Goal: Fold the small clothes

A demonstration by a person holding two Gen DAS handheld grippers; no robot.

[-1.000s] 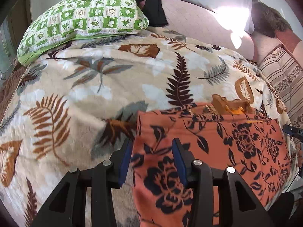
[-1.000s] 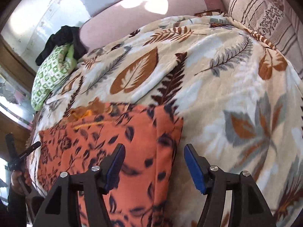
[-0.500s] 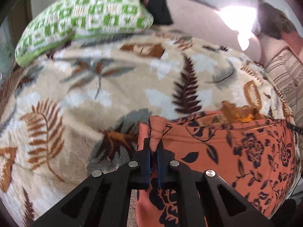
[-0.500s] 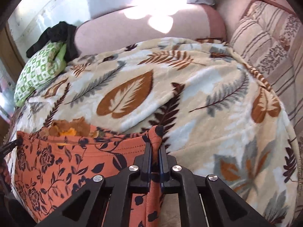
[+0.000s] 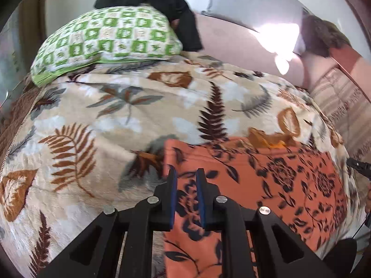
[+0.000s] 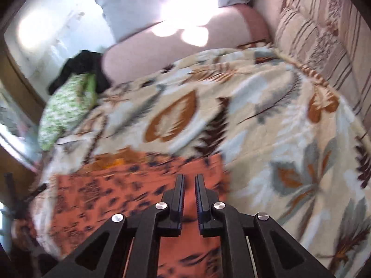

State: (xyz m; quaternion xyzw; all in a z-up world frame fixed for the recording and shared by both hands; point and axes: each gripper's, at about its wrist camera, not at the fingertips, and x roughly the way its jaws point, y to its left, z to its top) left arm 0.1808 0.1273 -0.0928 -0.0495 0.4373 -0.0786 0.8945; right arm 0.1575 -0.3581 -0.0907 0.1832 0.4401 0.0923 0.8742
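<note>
An orange garment with a dark floral print (image 5: 266, 180) lies flat on the leaf-patterned blanket (image 5: 104, 120). My left gripper (image 5: 186, 173) hovers over the garment's left edge, its jaws a narrow gap apart with nothing between them. In the right wrist view the same garment (image 6: 129, 190) lies blurred below my right gripper (image 6: 189, 179), which is over its right part, jaws slightly apart and empty. The right gripper's tip shows at the far right of the left wrist view (image 5: 358, 165).
A green checked pillow (image 5: 104, 46) with black clothing (image 5: 167, 2) on it lies at the back left. A pink bolster (image 6: 176, 53), a white pillow (image 6: 148, 7) and a striped cushion (image 6: 324, 46) line the back and right.
Both grippers were shut on pinched corners of the orange garment half a second ago. Now both have opened a little, let go, and the garment lies flat.
</note>
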